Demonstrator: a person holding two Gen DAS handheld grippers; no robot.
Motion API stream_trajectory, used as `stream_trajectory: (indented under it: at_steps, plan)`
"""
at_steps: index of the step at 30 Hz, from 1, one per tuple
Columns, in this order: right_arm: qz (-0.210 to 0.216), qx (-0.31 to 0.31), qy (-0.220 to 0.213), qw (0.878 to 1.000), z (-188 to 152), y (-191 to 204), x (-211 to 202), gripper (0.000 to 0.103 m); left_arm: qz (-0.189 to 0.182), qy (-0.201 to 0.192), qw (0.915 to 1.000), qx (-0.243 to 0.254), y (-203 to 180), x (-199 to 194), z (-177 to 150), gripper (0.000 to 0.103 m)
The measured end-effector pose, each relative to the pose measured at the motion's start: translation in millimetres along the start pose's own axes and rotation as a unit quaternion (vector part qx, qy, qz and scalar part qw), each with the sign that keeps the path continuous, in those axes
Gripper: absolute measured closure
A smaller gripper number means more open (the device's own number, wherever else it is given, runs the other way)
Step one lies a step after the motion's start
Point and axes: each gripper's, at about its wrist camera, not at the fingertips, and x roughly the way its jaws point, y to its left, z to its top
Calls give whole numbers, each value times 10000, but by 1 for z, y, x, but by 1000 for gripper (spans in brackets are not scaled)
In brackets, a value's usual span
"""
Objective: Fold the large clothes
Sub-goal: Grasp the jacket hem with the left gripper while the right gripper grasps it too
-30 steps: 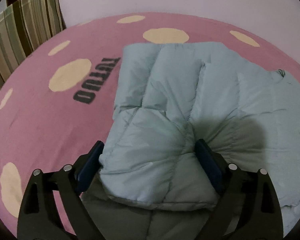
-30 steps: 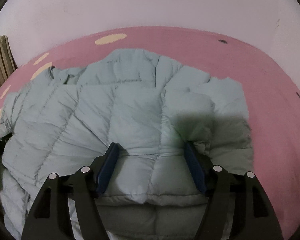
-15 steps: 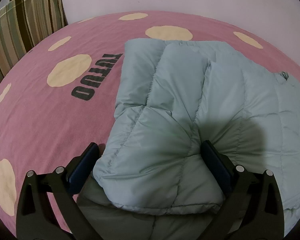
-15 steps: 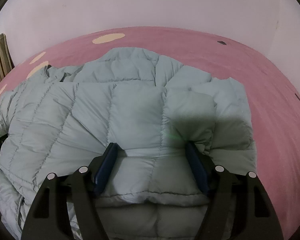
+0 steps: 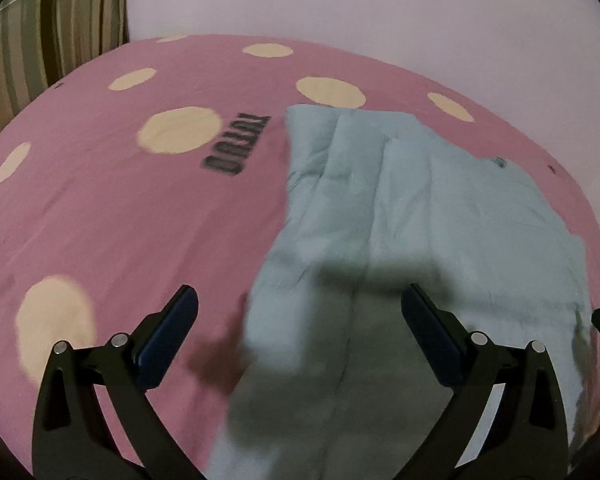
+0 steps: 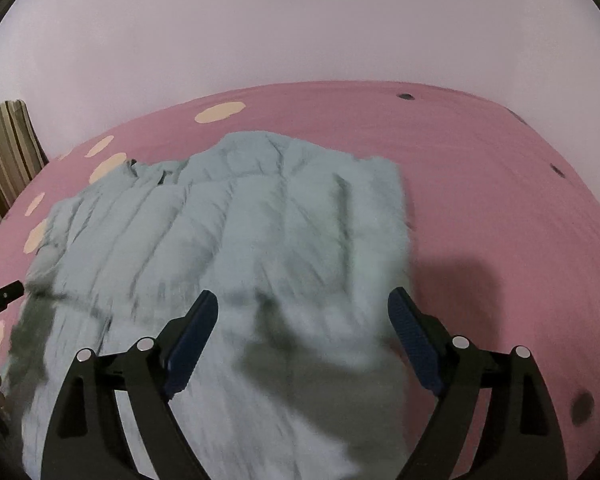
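A pale blue quilted puffer jacket [image 5: 428, 216] lies folded over on a pink bedsheet with cream spots [image 5: 100, 208]. My left gripper [image 5: 300, 320] is open and empty, held above the jacket's left edge. The jacket also fills the right wrist view [image 6: 260, 232]. My right gripper [image 6: 304, 320] is open and empty above the jacket's right part. The near jacket edge is blurred in both views.
A striped curtain or cushion [image 5: 52, 28] stands at the far left beside a pale wall [image 5: 380, 12]. Black lettering [image 5: 236, 148] is printed on the sheet left of the jacket. The other gripper's tip [image 6: 0, 300] shows at the left edge.
Both grippers have pulled back and up off the jacket, with their jaws wider apart. The jacket's near fold has dropped flat onto the bed.
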Motion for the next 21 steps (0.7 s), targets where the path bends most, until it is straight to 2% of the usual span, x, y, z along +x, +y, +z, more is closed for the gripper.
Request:
stream_trajectory:
  at_steps: [7,13,17,19,20,21]
  plan:
    - [-9,265,311,9992,-71,-40,-59,17,-220,169,9996,-72,44,-66,-76,2]
    - [284,536,617,9962,-129,-58,-89,17,-687,549,9958,-248,66,-89,-131,2]
    - [538,648,762,9935,-153,-59,-96,17,-949,739,9917,-457,77,-93,-156,2]
    - [593,682,738,9932,-162,-58,-100,18,-960,713,9920,-402,76,-97,-163,5]
    - [590,674,712,9934,-164,-58,-101,18,-980,689,9922,-332,74,-99,-164,13]
    - [590,649,691,9937,-166,-56,-103,23,-999,694,9922,-271,72,-100,-166,22]
